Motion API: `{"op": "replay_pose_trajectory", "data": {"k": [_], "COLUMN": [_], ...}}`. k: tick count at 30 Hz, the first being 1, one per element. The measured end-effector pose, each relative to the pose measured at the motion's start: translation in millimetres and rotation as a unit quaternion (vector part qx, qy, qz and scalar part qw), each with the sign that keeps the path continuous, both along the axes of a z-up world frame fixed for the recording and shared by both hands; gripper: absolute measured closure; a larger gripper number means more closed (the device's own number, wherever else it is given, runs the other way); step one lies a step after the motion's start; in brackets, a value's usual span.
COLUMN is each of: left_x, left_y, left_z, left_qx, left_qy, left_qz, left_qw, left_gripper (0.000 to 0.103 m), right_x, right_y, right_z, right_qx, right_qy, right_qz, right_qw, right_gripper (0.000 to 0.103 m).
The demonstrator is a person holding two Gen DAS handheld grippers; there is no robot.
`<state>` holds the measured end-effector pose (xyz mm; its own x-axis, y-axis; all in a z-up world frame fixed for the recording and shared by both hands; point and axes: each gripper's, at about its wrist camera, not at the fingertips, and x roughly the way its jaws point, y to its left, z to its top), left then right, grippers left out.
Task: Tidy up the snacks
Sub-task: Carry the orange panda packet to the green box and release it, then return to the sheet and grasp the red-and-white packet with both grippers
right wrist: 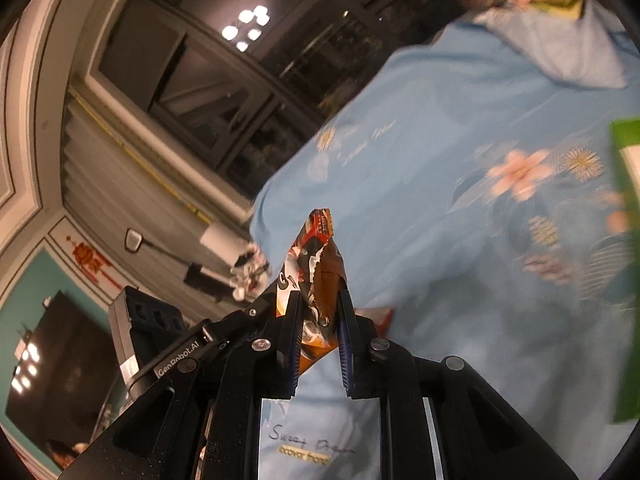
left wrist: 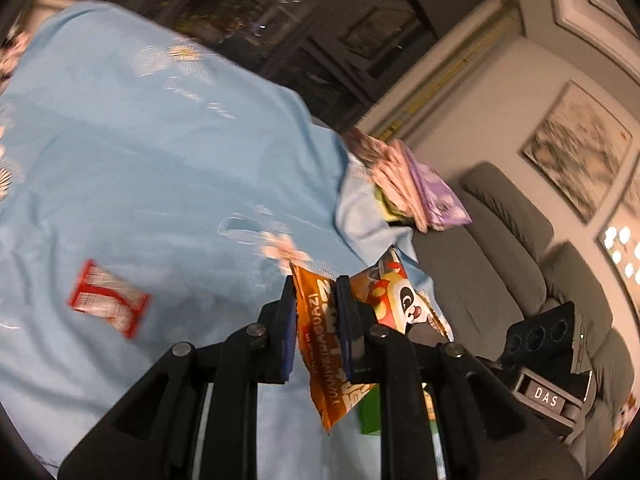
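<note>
1. Our left gripper [left wrist: 316, 284] has its two fingers clamped on an orange snack packet [left wrist: 320, 344] printed with a panda; the packet stands between the pads and sticks out past them on both ends, lifted above the cloth.
2. Our right gripper [right wrist: 319, 300] has its fingers pinched on a brown and orange snack packet [right wrist: 314, 264], whose crumpled top rises past the fingertips.
3. Both packets hang over a light blue flowered cloth [left wrist: 160, 168] that covers the surface below us.
4. A red and white sachet [left wrist: 108, 298] lies flat on the cloth, well apart from the left gripper, toward the left edge of the left wrist view.
5. At the far edge of the cloth, a small pile of packets [left wrist: 404, 184], pink and purple among them, sits on a raised fold.
6. In the right wrist view, a green box [right wrist: 628, 264] runs along the right border; we cannot tell what it rests on.
7. A grey sofa [left wrist: 512, 264] stands beyond the cloth's edge.
</note>
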<state>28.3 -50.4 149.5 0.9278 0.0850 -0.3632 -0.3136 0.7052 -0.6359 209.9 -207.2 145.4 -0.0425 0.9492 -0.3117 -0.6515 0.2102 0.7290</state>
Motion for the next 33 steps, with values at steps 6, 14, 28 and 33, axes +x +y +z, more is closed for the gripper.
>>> {"op": "replay_pose_trajectory", "data": {"k": [6, 14, 28, 33], "left_x": [64.5, 139.2, 224.0, 227.6], "left_y": [-58.7, -115.9, -152.5, -148.3], "left_z": [18.6, 6.0, -55.5, -65.6], "left_qx": [0.001, -0.007, 0.023, 0.03], "left_qy": [0.007, 0.048, 0.171, 0.186], "left_qz": [-0.057, -0.123, -0.134, -0.129], "left_qw": [0.9983, 0.9912, 0.9758, 0.9736], "left_gripper": [0.086, 0.086, 0.086, 0.084], "right_x": [35.3, 83.3, 141.2, 145.7], "right_y": [-65.6, -134.2, -167.6, -160.0], "right_z": [15.0, -1.7, -66.5, -73.8], "right_qx": [-0.001, -0.017, -0.096, -0.128], "right_qy": [-0.004, 0.024, 0.077, 0.081], "right_qz": [-0.061, -0.133, -0.18, -0.182], "right_qw": [0.998, 0.991, 0.976, 0.971], "right_gripper": [0.085, 0.085, 0.085, 0.085]}}
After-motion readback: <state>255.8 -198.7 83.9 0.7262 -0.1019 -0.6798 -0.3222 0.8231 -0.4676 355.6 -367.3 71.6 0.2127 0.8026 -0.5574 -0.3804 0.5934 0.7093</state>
